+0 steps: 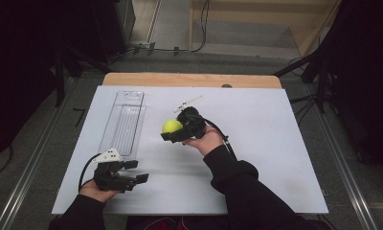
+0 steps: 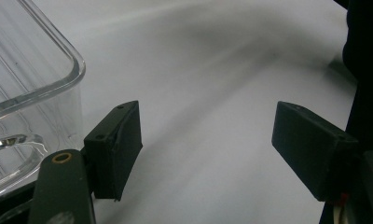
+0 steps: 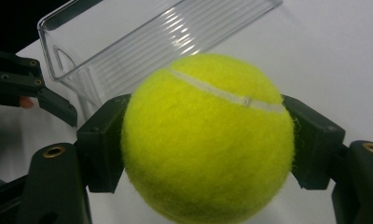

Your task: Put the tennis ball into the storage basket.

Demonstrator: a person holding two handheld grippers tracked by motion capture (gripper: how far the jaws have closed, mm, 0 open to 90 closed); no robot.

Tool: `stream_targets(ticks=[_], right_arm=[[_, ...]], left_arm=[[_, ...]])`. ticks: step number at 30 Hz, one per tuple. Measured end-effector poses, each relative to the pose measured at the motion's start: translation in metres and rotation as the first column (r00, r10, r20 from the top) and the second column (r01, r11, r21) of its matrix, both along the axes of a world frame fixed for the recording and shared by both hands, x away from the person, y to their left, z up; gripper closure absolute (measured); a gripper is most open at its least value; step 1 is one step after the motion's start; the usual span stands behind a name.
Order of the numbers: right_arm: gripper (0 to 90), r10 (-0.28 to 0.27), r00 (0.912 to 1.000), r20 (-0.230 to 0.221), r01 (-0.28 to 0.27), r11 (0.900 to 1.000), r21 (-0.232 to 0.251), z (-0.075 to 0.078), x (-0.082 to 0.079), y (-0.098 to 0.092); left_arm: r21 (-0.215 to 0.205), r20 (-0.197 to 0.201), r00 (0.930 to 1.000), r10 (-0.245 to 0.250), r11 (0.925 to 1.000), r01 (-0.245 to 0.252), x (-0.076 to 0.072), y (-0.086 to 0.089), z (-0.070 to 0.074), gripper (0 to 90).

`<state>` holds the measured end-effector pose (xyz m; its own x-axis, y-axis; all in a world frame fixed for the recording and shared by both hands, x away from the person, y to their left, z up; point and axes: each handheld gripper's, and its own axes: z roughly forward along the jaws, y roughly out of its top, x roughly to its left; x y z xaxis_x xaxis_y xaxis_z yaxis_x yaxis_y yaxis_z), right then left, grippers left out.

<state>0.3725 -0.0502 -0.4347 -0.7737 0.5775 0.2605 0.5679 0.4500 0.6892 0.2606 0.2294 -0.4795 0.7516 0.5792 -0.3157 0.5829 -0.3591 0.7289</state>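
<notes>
A yellow-green tennis ball (image 1: 171,126) (image 3: 208,140) is clamped between the jaws of my right gripper (image 1: 172,130) (image 3: 208,144), held above the middle of the white table, just right of the clear tray. The long clear plastic tray (image 1: 123,121) (image 3: 142,42) lies empty at the left of the table, its near end wall (image 2: 31,93) close to my left gripper. Resting near the front left edge, my left gripper (image 1: 135,171) (image 2: 205,149) stands open with only bare table between its pads.
The white board (image 1: 275,143) covers a wooden table whose far edge (image 1: 189,79) shows at the back. Dark stands and cables flank both sides on the floor. My right sleeve (image 1: 247,191) reaches in from the bottom.
</notes>
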Motion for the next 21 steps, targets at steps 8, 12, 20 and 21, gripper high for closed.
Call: stream_targets(ticks=[8, 12, 20, 21], right_arm=[[23.7, -0.005, 1.0, 0.004, 0.005, 1.0, 0.003, 0.005, 0.007, 0.01], [23.7, -0.006, 1.0, 0.003, 0.006, 1.0, 0.001, 0.006, 0.011, 0.014], [23.7, -0.01, 1.0, 0.001, 0.01, 1.0, 0.005, 0.011, 0.017, 0.022], [23.7, -0.009, 1.0, 0.003, 0.009, 1.0, 0.004, 0.012, 0.018, 0.024]], left_arm=[[0.0, 0.003, 1.0, 0.0, 1.0, 0.0, 0.0, 0.0, 0.0, 24.6], [0.0, 0.003, 1.0, -0.001, 1.0, 0.001, 0.0, 0.0, 0.0, 24.6], [0.002, 0.004, 1.0, -0.005, 1.0, 0.005, 0.0, 0.0, 0.0, 24.6], [0.002, 0.004, 1.0, -0.003, 1.0, 0.003, 0.0, 0.0, 0.0, 24.6]])
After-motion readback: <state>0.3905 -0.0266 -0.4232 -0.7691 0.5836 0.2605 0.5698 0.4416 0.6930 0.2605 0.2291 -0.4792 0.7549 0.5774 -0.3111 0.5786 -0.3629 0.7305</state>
